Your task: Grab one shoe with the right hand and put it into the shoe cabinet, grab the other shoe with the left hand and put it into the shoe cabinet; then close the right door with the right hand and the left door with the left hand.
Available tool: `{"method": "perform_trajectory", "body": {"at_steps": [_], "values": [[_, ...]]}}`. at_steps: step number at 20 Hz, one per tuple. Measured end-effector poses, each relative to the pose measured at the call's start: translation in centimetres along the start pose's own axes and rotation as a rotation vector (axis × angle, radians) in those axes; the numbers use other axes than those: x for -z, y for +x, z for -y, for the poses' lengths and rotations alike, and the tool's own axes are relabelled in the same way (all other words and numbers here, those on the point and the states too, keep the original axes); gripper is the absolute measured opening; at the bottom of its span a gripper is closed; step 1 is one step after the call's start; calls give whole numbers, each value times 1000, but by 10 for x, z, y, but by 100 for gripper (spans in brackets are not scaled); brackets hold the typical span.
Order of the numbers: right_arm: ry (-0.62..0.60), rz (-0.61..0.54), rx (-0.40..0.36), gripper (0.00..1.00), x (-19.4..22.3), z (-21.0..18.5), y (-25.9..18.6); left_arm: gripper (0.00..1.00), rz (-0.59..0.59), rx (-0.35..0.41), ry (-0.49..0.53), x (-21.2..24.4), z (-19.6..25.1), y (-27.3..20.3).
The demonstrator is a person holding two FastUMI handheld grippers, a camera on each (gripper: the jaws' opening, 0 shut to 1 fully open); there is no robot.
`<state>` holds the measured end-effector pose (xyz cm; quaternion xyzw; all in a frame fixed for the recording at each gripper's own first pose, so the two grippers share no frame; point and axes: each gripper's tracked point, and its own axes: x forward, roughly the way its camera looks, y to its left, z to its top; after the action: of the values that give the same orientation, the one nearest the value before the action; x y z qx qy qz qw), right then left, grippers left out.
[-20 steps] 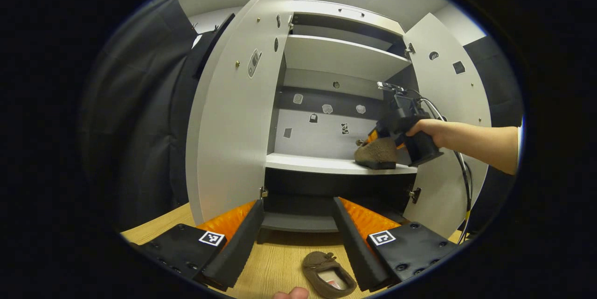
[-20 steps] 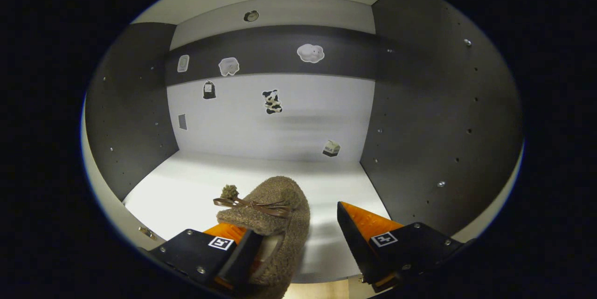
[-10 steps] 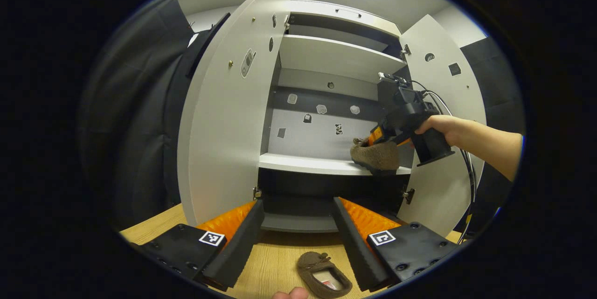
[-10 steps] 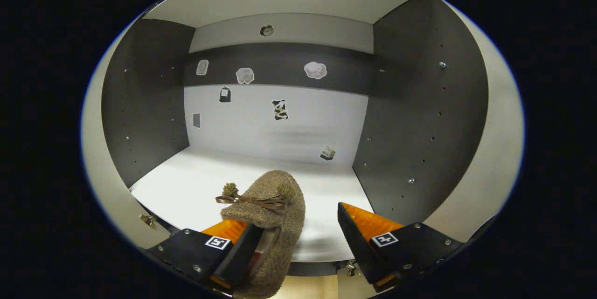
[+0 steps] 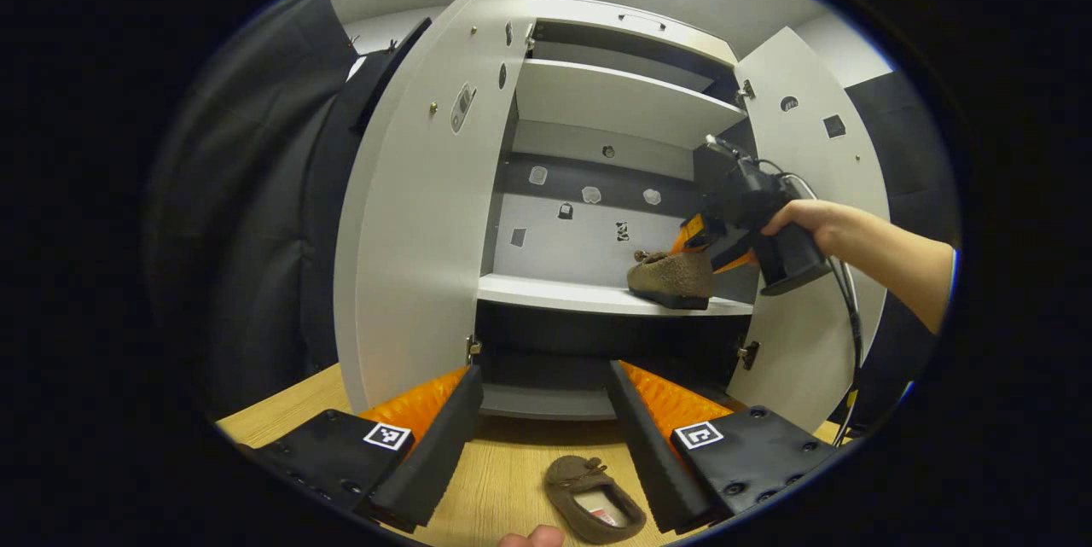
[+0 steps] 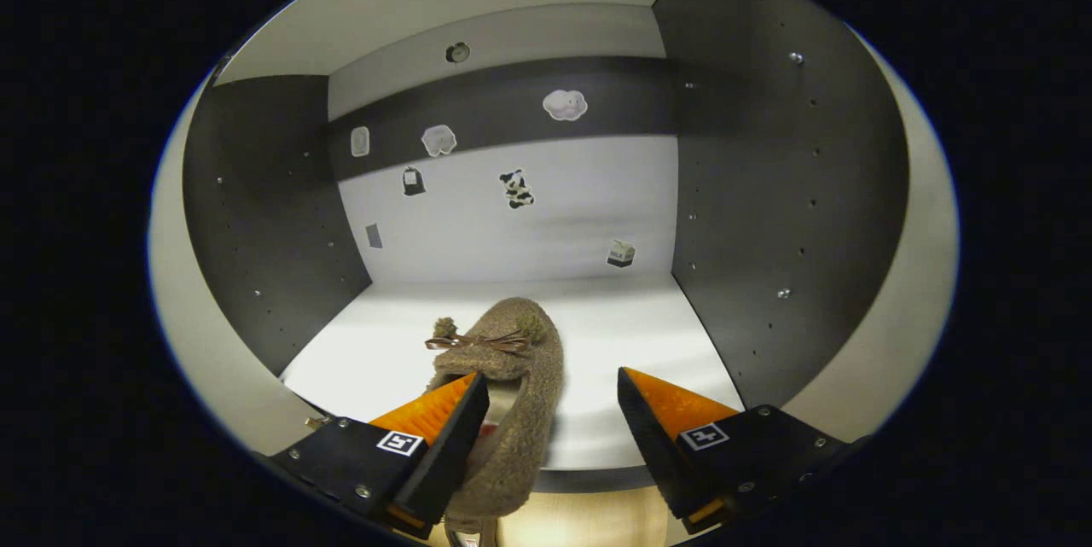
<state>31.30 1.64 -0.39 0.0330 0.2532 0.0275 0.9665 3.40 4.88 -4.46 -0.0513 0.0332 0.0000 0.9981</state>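
From my left claw (image 5: 546, 436) I look at the shoe cabinet (image 5: 614, 103) with both doors swung out: the left door (image 5: 418, 214) at nine o'clock, the right door (image 5: 810, 189) at three o'clock; my left claw's fingers are spread wide and grip nothing; between them, low at six o'clock, the second shoe (image 5: 593, 500) lies on the wooden bench (image 5: 503, 479), opening up, just beside the inner edge of the right-side finger. On the middle shelf (image 5: 597, 295), at the right end, the first shoe (image 5: 670, 276) rests on its sole, and the hand (image 5: 806, 218) holds my right claw (image 5: 712, 240) just behind its heel.

From my right claw (image 6: 550, 410) the same shoe (image 6: 512, 393) sits on the white shelf (image 6: 631, 359), toe toward twelve o'clock, bow on top; the claw is spread; the left-side finger (image 6: 448, 436) lies against the shoe's opening, the right-side finger (image 6: 648, 419) stands apart from it, so it pinches nothing. Small stickers (image 6: 516, 189) dot the back wall (image 6: 580, 214) of the compartment.
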Motion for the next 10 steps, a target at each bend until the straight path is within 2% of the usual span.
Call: {"method": "perform_trajectory", "body": {"at_steps": [3, 7, 8, 10], "values": [[-60, 113, -13, 94, -12, -12, -43, 96, -10, 10, -10, 5, 0, 4], [-172, 280, 41, 93, -10, -23, -103, 96, -66, 37, 0, 29, 6, 11], [-179, 318, 38, 93, -6, -28, -118, 99, -93, 50, 6, 40, 10, 13], [-170, 387, 9, 93, 6, -39, -143, 96, -151, 85, 6, 61, 20, 11]]}}
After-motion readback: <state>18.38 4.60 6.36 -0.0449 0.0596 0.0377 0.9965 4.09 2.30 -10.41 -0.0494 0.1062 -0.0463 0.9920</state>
